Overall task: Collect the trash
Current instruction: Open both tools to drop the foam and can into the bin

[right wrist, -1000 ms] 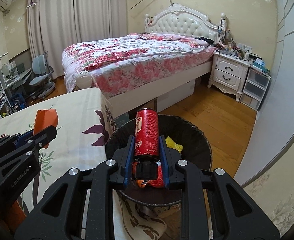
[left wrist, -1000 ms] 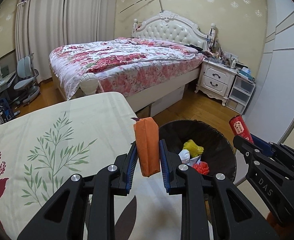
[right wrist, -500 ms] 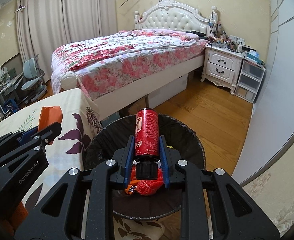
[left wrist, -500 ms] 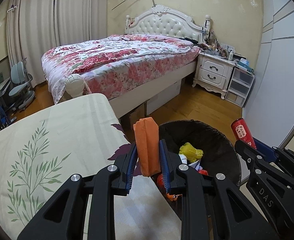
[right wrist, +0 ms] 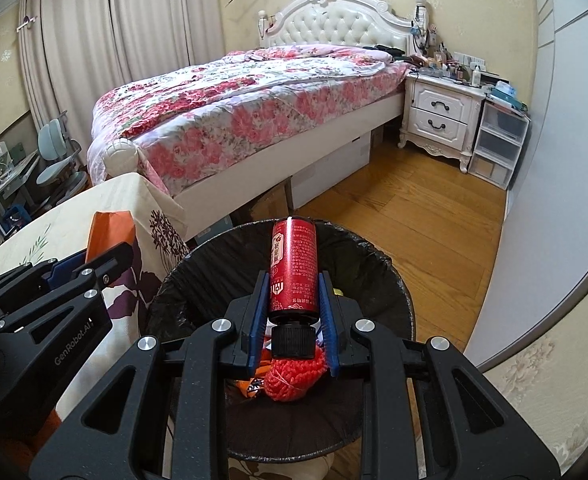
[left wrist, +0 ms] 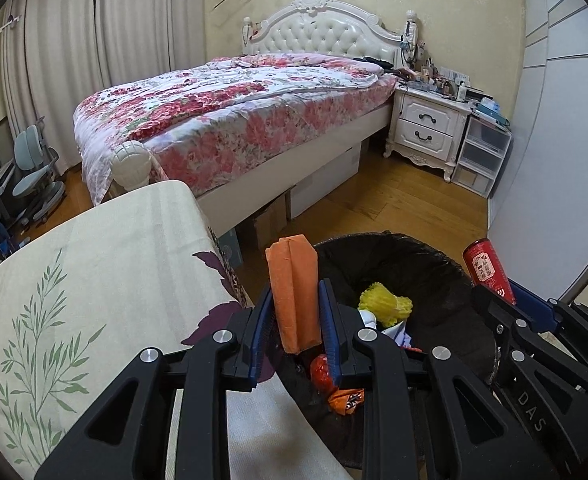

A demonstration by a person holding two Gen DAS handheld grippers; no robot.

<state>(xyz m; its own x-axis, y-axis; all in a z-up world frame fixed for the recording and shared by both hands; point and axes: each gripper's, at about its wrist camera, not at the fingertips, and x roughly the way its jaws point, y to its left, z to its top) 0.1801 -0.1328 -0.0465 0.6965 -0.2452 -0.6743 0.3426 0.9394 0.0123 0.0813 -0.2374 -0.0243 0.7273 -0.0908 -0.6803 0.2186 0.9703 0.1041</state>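
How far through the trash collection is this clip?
Late stage. Done: yellow and red scraps already lie in the black-lined bin. In hand: left gripper clamps an orange packet; right gripper clamps a red bottle over the bin. Left: dropping both.

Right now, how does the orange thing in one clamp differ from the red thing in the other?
The orange packet is flat, soft-looking and folded; the red bottle is a round, rigid cylinder with printed text and a black cap. The packet sits at the edge of the black bin, near the tablecloth; the bottle hangs squarely over the bin's opening. Both are gripped between blue-padded jaws.
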